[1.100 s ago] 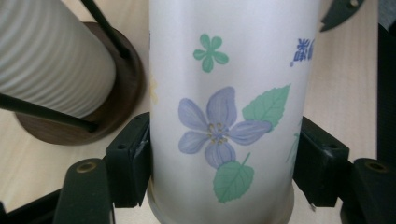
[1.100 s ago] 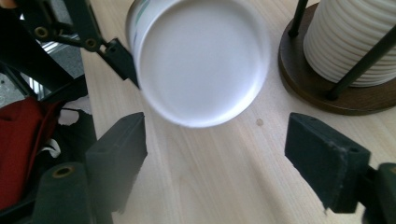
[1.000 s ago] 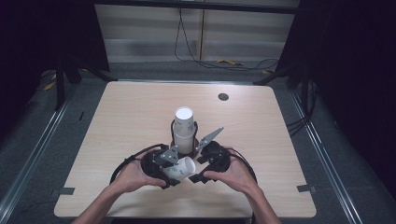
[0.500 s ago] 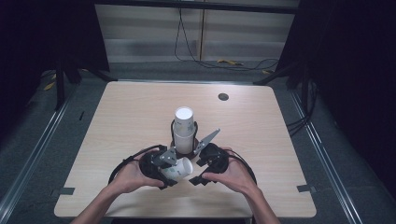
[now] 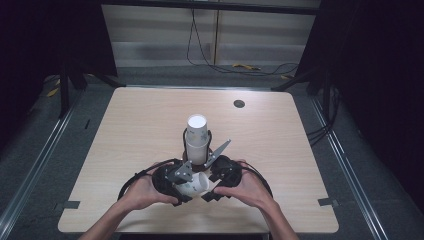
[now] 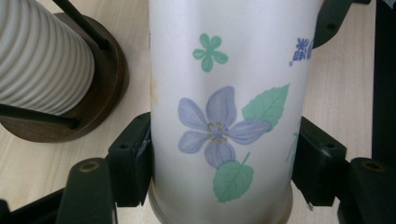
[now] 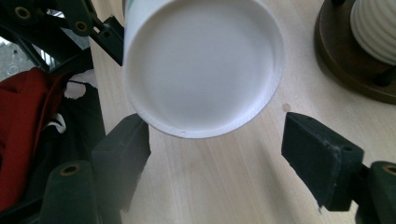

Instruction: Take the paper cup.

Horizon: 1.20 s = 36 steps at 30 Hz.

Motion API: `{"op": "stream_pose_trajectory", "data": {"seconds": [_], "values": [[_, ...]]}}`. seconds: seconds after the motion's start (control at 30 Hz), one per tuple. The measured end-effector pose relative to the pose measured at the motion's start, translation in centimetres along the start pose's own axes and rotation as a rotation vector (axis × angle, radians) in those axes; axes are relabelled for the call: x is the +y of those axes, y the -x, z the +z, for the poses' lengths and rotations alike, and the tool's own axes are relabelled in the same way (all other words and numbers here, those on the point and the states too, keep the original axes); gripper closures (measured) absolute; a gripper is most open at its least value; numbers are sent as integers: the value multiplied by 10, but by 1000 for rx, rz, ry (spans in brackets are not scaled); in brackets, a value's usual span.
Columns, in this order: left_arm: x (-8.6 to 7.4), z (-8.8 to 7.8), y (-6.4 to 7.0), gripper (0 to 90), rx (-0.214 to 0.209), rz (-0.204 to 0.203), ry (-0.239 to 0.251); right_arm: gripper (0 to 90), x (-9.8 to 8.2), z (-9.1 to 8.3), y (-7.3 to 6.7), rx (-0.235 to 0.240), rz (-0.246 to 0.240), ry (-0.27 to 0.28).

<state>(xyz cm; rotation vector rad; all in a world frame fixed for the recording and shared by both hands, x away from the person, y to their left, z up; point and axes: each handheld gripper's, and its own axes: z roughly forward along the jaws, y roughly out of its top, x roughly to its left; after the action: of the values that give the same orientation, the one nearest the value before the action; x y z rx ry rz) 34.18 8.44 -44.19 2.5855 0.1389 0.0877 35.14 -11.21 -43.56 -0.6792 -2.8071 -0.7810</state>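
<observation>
White flowered paper cup [image 6: 219, 116] is now being pinched tighter by the left gripper [image 6: 219, 177]; the right gripper [image 7: 215, 163], jaws spread below its rim, has been closing.

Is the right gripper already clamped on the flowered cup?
No: in the right gripper view the cup hangs ahead of the right gripper, its jaws apart, touching nothing.

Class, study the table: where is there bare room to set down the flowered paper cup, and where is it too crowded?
Bare tabletop runs wide left of the cup stack on its stand, and right of it, up to the round grommet. The near middle is crowded: the left claw grips the flowered cup, and the right claw sits open at its mouth.
</observation>
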Motion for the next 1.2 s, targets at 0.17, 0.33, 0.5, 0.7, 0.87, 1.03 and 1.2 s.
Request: {"op": "stream_pose_trajectory", "data": {"seconds": [0.17, 0.33, 0.5, 0.7, 0.87, 1.03, 1.2], "values": [[1, 3, 1, 323, -6, -7, -5, 236, 1, 1, -1, -2, -4, -9], [4, 6, 4, 323, -9, 28, -24, 244, 2, 3, -2, 22, -5, -1], [3, 6, 6, 324, -4, 24, -19, 291, 2, 4, -2, 39, -1, -2], [3, 9, 8, 324, -13, 35, -29, 292, 6, 4, -3, 58, -17, 15], [5, 11, 11, 324, -20, 51, -42, 298, 7, 6, -4, 82, -14, 7], [4, 13, 12, 324, -19, 45, -33, 339, 6, 7, -4, 94, -14, 2], [4, 13, 12, 324, -24, 57, -25, 316, 6, 7, -3, 102, -9, 4]]}}
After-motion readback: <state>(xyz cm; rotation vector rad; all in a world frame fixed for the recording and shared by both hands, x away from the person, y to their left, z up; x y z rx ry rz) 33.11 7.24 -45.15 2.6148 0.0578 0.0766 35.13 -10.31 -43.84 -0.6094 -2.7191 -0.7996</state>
